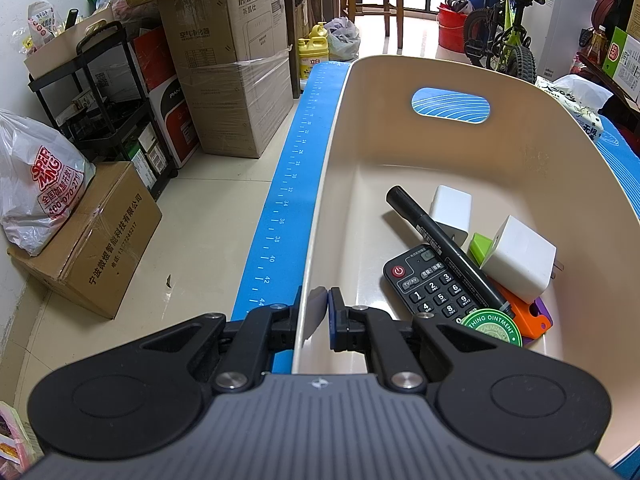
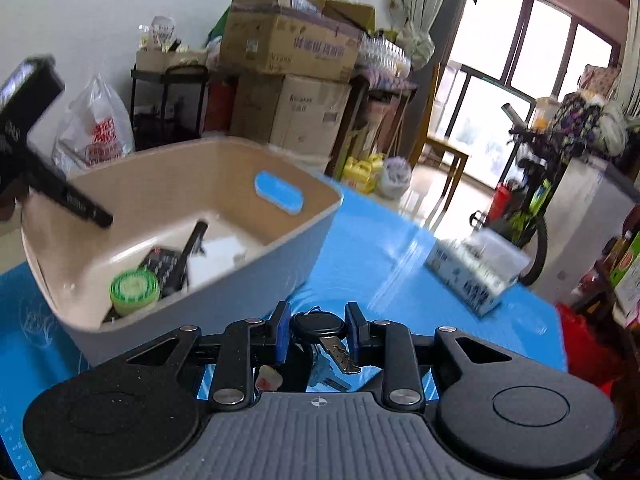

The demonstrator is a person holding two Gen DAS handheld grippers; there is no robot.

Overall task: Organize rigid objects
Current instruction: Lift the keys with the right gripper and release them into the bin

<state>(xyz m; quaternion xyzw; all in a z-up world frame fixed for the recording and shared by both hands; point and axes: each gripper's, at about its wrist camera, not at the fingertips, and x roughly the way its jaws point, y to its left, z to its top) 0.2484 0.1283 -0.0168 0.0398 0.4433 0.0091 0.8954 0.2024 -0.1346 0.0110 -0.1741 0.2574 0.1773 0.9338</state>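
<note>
1. Left wrist view: the left gripper (image 1: 319, 312) pinches the near wall of the beige bin (image 1: 320, 216), which sits on the blue mat (image 1: 288, 200). Inside lie a remote (image 1: 428, 280), a black marker (image 1: 444, 248), two white chargers (image 1: 520, 258) and a green tin (image 1: 492, 328).
2. Right wrist view: the right gripper (image 2: 317, 330) pinches a black-headed key (image 2: 318, 326) beside the bin (image 2: 256, 276), above the counter (image 2: 380, 264).

Black left gripper (image 1: 318, 312); blue pads (image 2: 282, 330); silver screws; ribbed grey body
</note>
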